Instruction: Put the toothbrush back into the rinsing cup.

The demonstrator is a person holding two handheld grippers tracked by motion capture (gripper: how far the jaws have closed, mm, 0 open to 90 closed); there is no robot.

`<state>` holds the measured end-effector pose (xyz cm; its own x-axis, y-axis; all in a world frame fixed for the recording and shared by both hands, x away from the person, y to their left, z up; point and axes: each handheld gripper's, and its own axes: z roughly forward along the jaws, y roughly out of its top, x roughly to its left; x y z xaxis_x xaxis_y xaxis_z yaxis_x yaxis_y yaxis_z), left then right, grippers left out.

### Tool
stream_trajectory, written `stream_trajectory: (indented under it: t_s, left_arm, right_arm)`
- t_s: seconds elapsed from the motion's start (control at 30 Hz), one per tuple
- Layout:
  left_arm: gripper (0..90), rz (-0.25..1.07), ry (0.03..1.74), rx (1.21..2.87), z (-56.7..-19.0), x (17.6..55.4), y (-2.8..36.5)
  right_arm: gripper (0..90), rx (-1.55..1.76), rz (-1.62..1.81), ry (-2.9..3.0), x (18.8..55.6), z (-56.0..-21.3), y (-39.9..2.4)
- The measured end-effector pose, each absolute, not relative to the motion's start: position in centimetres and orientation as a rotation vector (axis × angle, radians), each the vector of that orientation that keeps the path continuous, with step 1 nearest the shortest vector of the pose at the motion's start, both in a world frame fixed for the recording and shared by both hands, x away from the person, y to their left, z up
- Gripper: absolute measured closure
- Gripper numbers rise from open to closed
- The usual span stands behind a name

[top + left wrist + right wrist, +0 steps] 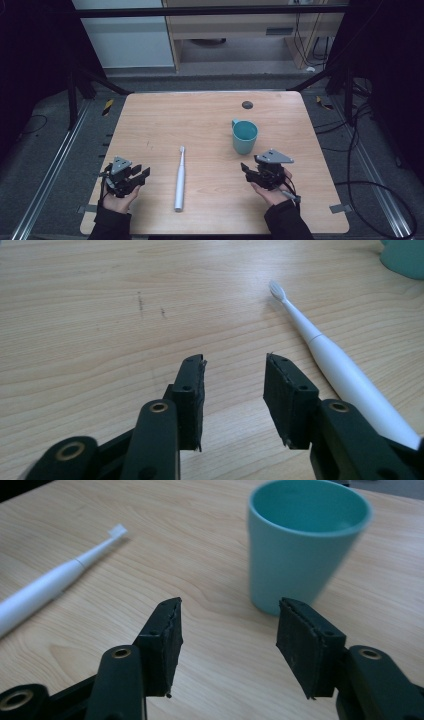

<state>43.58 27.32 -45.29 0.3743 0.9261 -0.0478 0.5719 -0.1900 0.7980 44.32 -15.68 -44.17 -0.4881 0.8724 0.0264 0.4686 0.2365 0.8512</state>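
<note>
Your high view looks down from above the table [210, 115]; both gripper views sit low, sharing the toothbrush [330, 355].

Lab or recording-rig setup: light wooden tabletop [210, 115] boxed in by black metal frame struts [97, 80], aluminium floor rails [45, 175], loose black cables [370, 150] on grey floor, yellow-black hazard tape [107, 106], plain pale wooden cabinet [240, 30] behind.

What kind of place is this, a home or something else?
Probably a lab or recording workspace, not a home: a bare wooden table stands inside a dark metal frame, loose cables run over the floor, and hazard tape marks the frame's feet.
</note>
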Motion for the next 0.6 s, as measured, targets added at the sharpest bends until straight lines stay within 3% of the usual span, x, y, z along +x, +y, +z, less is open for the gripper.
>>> stream_trajectory:
  t_s: [0.3,0.6]
  left_arm:
    - [50.5,0.547,1.244,1.952,-45.8,43.1,23.6]
    - [44.3,0.529,1.213,2.023,-46.6,43.1,21.0]
  right_arm:
    - [39.8,1.325,1.079,1.97,43.5,-45.6,-20.8]
    - [38.8,1.371,1.004,1.926,43.9,-46.4,-22.5]
